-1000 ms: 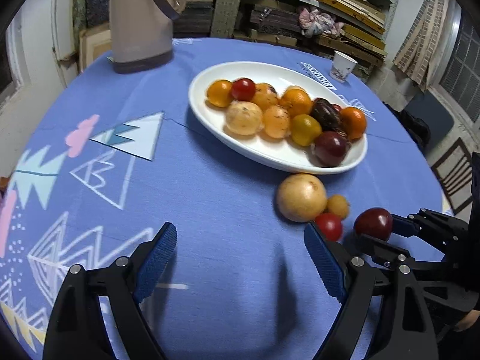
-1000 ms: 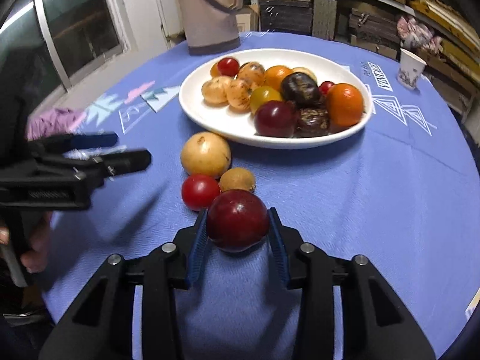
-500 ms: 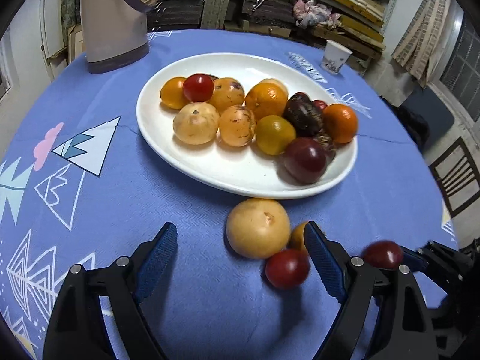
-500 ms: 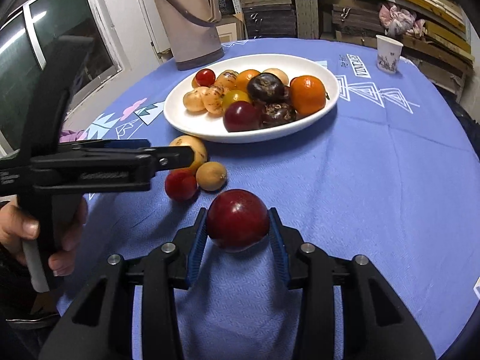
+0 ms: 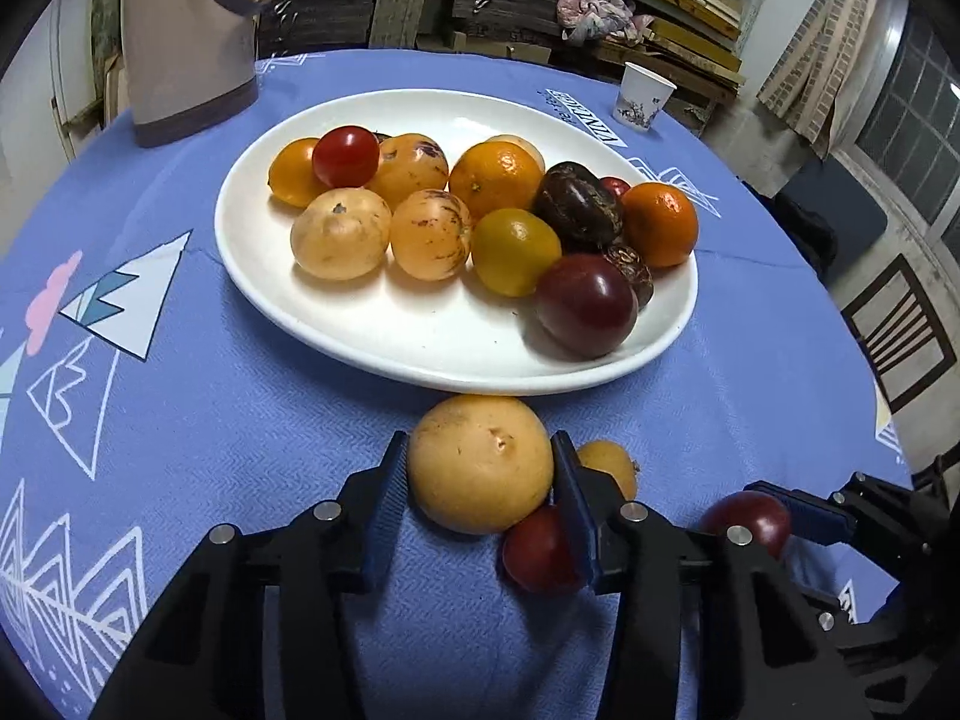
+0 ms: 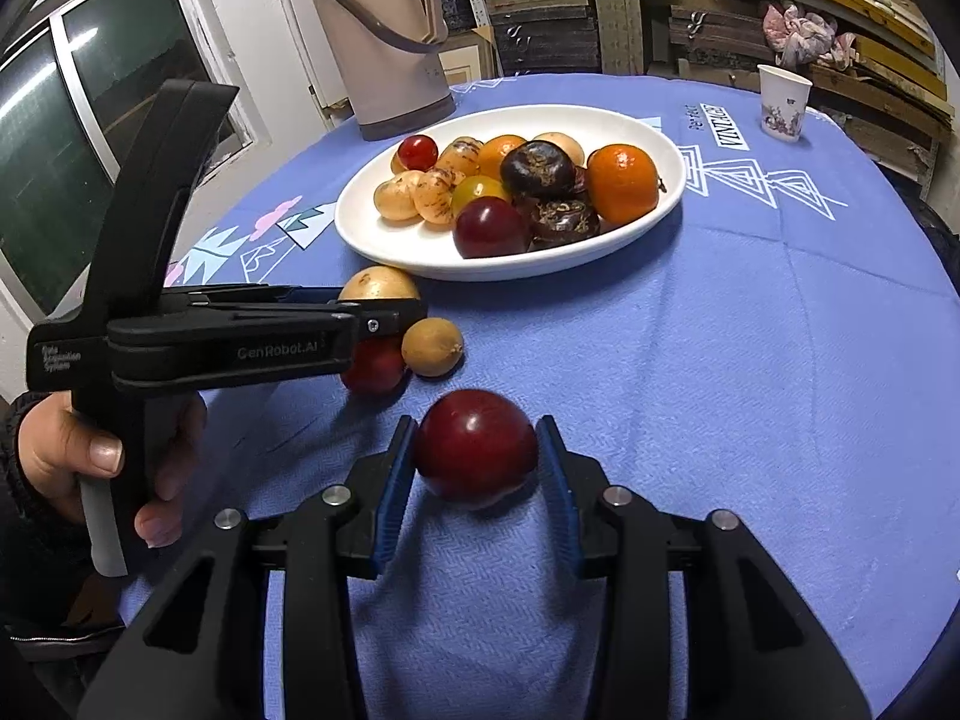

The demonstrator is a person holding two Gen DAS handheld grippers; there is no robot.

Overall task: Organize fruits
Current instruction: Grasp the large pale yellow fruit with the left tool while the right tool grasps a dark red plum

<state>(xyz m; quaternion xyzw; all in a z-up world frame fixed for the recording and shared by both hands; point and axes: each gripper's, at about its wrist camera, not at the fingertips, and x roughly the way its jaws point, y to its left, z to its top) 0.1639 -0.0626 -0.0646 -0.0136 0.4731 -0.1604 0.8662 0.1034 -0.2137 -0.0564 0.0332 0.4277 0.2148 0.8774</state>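
Where open before, left tongs [image 5: 479, 474] now clasp yellow fruit [image 5: 480, 463]

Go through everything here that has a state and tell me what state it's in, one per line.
Left claw: closed on the large yellow fruit, on the cloth.
Right claw: closed on the dark red plum.
White plate: loaded with fruit.
Small red tomato: loose on cloth.
Small tan fruit: loose on cloth.
Paper cup: upright.
Thermos: upright.

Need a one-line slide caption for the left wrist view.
Left gripper closed around a large yellow fruit just short of the white plate piled with fruit.
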